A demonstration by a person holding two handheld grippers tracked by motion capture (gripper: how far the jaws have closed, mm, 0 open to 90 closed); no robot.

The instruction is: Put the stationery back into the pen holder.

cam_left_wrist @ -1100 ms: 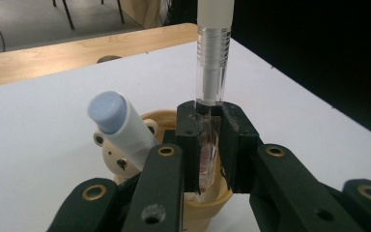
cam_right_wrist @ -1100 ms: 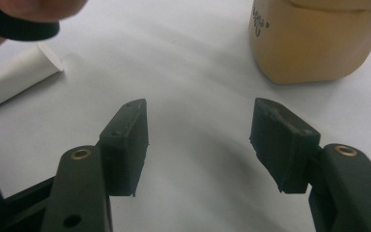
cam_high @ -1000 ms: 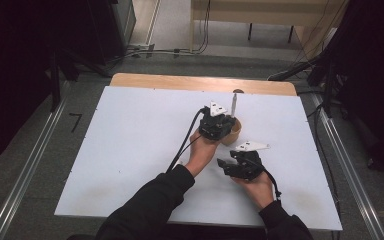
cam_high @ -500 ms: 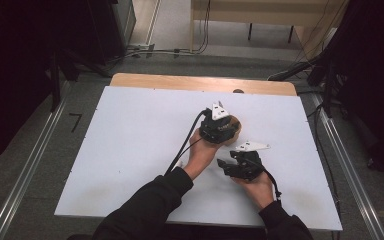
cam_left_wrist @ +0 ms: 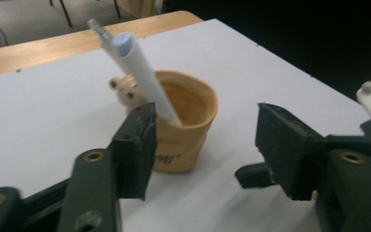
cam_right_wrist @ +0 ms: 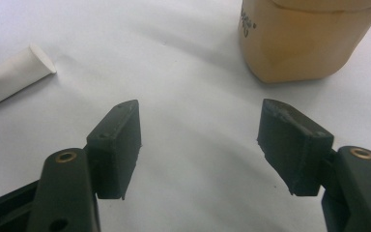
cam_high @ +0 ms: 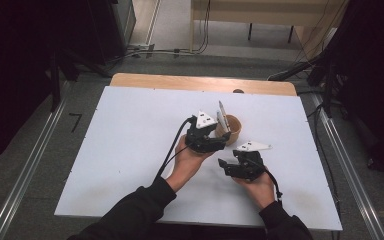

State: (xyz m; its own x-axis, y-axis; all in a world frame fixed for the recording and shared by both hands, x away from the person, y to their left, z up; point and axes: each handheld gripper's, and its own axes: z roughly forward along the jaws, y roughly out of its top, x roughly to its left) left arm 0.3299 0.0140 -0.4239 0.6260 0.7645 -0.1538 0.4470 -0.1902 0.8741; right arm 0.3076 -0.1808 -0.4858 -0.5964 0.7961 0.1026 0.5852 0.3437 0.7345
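Pen [cam_left_wrist: 140,79] leans upright in cup [cam_left_wrist: 186,121], just ahead of my left tool [cam_left_wrist: 200,140], jaws just opened, released; right tool [cam_right_wrist: 200,145] open, empty, nearby.

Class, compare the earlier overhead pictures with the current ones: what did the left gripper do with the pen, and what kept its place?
The left gripper has let go of the pen, which now leans in the tan cup. Its jaws have just been opening and now stand apart with nothing between them, and the gripper has drawn back a little from the cup. The right gripper stayed where it was, open and empty, and the cup kept its place on the table.
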